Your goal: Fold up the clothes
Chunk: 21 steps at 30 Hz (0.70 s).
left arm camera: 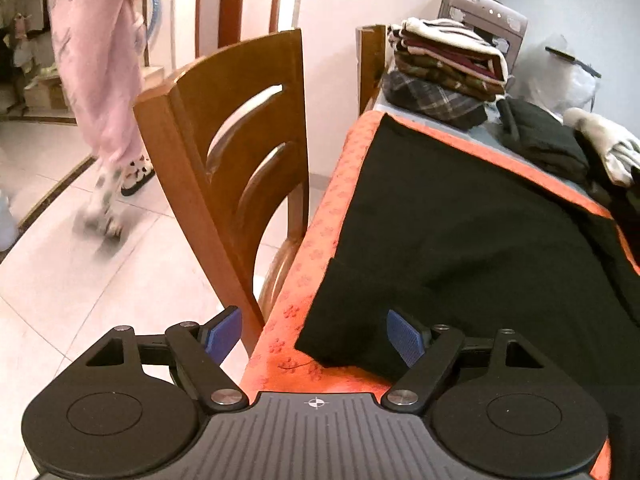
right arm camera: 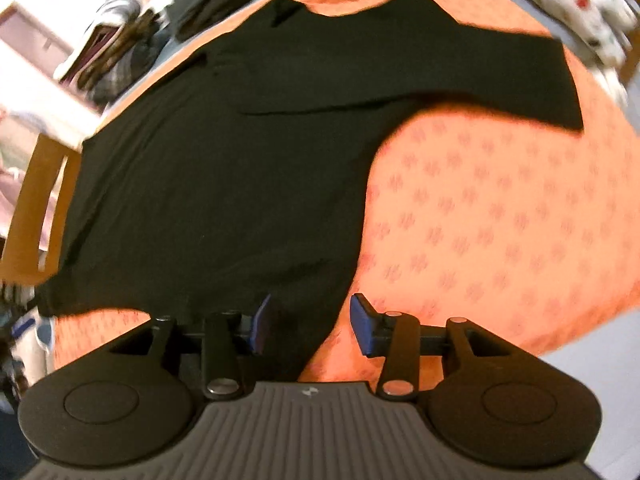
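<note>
- Left wrist view: I am holding the left gripper (left arm camera: 314, 338) at the lower centre of the frame, fingers spread wide and gripping nothing, straddling the near corner of the black garment (left arm camera: 472, 240). That corner is lying between the blue pads (left arm camera: 404, 336), one pad over cloth, the other over the orange tablecloth (left arm camera: 320, 240) by the wooden chair (left arm camera: 224, 152). To pinch well, I judge I should be lowering until both layers of the hem sit between the pads, without catching the tablecloth.
- The garment is running away from me toward the upper right of the frame, where a stack of folded clothes (left arm camera: 444, 68) is sitting.
- Right wrist view: the picture is blurring. I am keeping the right gripper (right arm camera: 310, 326) released as well, empty, its pads bracketing the garment's other near corner at bottom centre.
- Here the garment is lying flat, its long axis running from bottom centre to top centre, one sleeve (right arm camera: 500, 80) stretching to the upper right.
</note>
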### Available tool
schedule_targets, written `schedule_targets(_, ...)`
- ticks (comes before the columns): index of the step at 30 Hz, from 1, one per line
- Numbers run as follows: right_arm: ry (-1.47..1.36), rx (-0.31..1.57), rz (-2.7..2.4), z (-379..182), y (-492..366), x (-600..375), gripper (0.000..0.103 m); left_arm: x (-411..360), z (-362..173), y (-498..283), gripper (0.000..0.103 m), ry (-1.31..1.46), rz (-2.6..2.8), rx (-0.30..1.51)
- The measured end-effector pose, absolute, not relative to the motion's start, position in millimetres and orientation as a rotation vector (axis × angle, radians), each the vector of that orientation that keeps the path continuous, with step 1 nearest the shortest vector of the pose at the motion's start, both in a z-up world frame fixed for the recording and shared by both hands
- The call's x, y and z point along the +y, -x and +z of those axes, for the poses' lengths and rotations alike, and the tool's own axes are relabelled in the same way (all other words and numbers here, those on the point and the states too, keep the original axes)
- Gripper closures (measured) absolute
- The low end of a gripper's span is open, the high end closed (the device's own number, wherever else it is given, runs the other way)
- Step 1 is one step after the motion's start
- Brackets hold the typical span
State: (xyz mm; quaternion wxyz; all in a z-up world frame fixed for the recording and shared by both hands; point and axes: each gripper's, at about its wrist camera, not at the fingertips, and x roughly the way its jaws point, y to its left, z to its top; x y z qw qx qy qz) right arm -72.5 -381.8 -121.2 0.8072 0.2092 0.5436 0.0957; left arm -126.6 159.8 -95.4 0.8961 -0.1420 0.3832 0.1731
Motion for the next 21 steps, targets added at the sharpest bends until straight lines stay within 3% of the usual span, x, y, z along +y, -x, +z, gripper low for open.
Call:
schedule_targets(4,-0.445,1.139,0.172,-127.0,86.9,-363.2,0.054,168.7,-100.1,123.0,0.025,0.300,0.309,0.804)
schedule_targets(6,-0.432,1.122,0.162,-127.2,93.0,-353.7,0.060,171.5,-102.1,120.3,0.034,0.313,0.272,0.815)
schedule_targets(7,-0.431,1.119,0.157,-128.4,93.8,-349.9,0.071,172.4,-103.2,119.0,0.045,0.324,0.250,0.825)
schedule_targets(8,-0.428,1.117,0.155,-129.4,94.8,-346.0,0.077,172.4,-104.4,117.9,0.064,0.334,0.223,0.835)
schedule_targets(10,-0.411,1.111,0.154,-129.5,97.6,-338.7,0.102,172.0,-102.5,118.5,0.091,0.343,0.189,0.835)
schedule_targets(16,-0.386,1.013,0.126,-86.1,109.9,-345.6,0.102,178.1,-66.5,139.7,0.093,0.360,0.108,0.760)
schedule_targets(21,-0.361,0.996,0.091,-48.4,120.7,-375.3,0.102,173.6,-73.5,147.1,0.092,0.336,0.093,0.853)
